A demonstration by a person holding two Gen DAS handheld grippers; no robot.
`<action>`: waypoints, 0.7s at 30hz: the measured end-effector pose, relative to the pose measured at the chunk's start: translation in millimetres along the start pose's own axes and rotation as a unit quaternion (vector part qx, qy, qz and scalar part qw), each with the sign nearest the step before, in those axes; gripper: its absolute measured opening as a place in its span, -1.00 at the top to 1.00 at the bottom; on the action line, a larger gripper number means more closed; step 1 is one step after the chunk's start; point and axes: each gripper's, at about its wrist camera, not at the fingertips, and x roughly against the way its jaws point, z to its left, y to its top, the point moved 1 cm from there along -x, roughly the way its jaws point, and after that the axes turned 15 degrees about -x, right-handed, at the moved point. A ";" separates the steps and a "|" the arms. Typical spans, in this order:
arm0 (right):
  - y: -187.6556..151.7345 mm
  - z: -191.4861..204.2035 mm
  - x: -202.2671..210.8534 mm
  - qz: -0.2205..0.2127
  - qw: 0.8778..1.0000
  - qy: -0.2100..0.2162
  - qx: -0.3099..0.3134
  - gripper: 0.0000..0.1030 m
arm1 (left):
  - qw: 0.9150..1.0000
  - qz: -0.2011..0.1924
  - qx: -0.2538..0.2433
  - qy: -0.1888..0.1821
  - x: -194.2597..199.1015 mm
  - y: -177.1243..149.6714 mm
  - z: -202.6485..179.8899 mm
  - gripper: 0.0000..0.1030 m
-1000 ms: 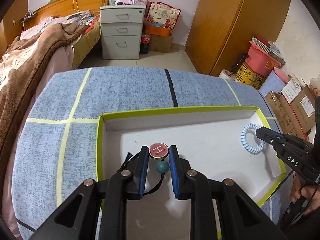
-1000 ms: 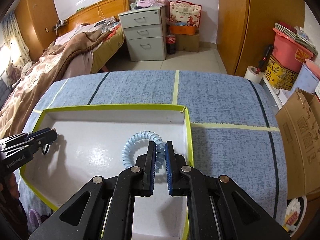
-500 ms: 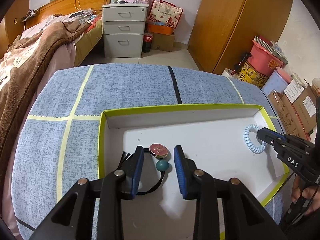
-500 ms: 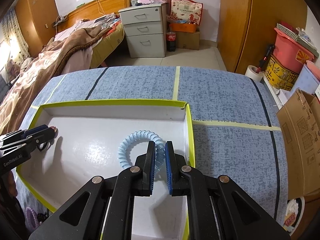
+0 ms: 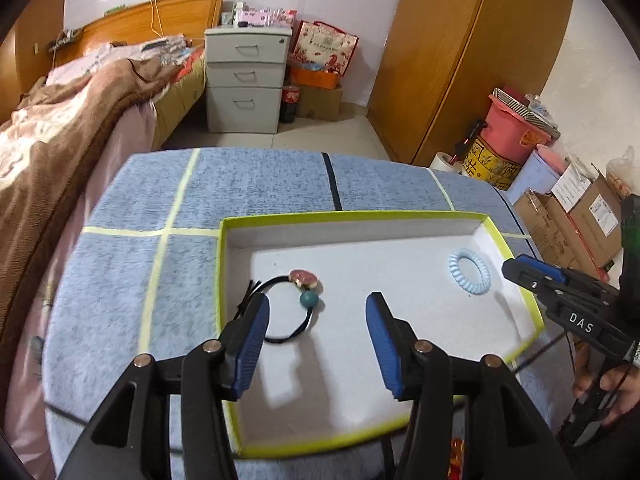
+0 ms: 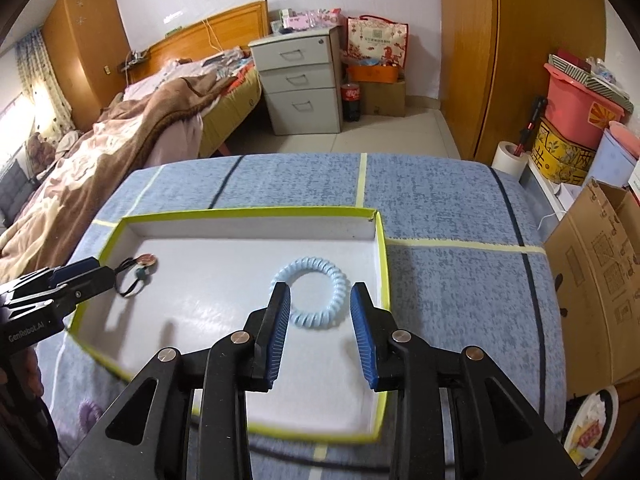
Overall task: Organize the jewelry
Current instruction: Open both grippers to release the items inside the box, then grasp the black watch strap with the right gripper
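Observation:
A white tray with a yellow-green rim (image 5: 352, 214) (image 6: 248, 213) lies on the blue cloth. A black hair tie with a pink disc and a teal bead (image 5: 305, 285) (image 6: 138, 272) lies in its left part. A light blue spiral hair tie (image 5: 470, 271) (image 6: 316, 298) lies in its right part. My left gripper (image 5: 318, 338) is open and empty, just behind the black tie. My right gripper (image 6: 322, 330) is open and empty, with the spiral tie just ahead of its fingers. Each gripper shows in the other's view (image 6: 72, 278) (image 5: 532, 272).
The blue cloth with yellow and black stripes (image 5: 160, 240) covers the table. A bed (image 5: 60, 120), a grey drawer unit (image 5: 244, 80) and a wooden wardrobe (image 5: 460, 60) stand beyond. Cardboard boxes (image 6: 592, 280) and pink bins (image 5: 516, 128) stand at the right.
Both grippers opened and drew back. The left one let go of the black hair tie, the right one let go of the blue spiral tie; both ties now lie in the tray.

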 end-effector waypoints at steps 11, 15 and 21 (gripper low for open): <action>-46.0 0.2 47.0 -0.008 0.999 0.037 0.007 0.37 | 1.000 -0.015 0.018 0.012 43.7 -45.8 -2.7 -0.06; -66.3 3.4 61.6 -0.010 0.999 0.049 0.016 0.36 | 0.999 -0.018 0.023 0.021 57.5 -64.2 -4.7 -0.06; -96.1 19.3 73.0 0.000 0.995 0.068 0.069 0.36 | 0.999 -0.025 0.035 0.022 76.8 -92.4 -2.1 -0.06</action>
